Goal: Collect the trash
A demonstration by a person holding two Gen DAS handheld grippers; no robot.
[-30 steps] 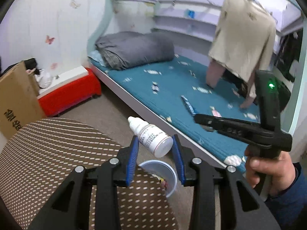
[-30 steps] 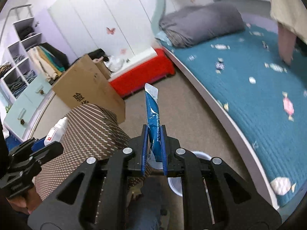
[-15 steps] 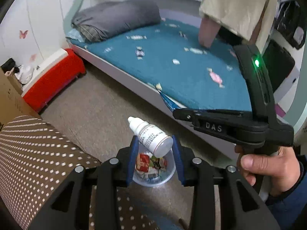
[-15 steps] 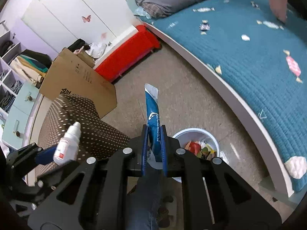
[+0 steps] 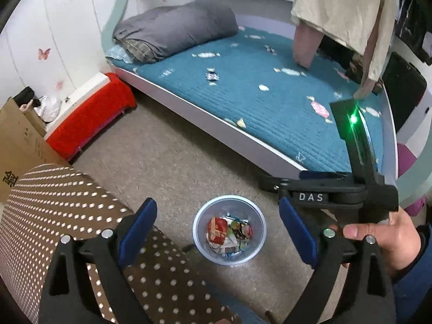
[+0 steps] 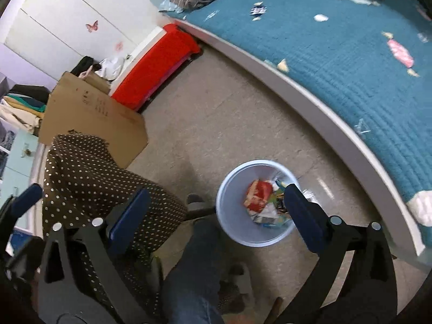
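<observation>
Both the left gripper (image 5: 216, 229) and right gripper (image 6: 213, 210) are hovering with fingers apart, empty, over the bin (image 5: 255, 256) at 6 o'clock; wrappers are lying inside.

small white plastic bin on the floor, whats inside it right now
The small white plastic bin holds crumpled wrappers: a red and white packet on top, with dark, green and blue scraps beside it. Anything beneath that pile is covered, and the bin's bottom cannot be seen.

A teal bed (image 5: 270, 100) is topped by a grey duvet (image 5: 175, 29). A red bench (image 5: 89, 116) and cardboard box (image 6: 91, 113) are set beside it.
</observation>
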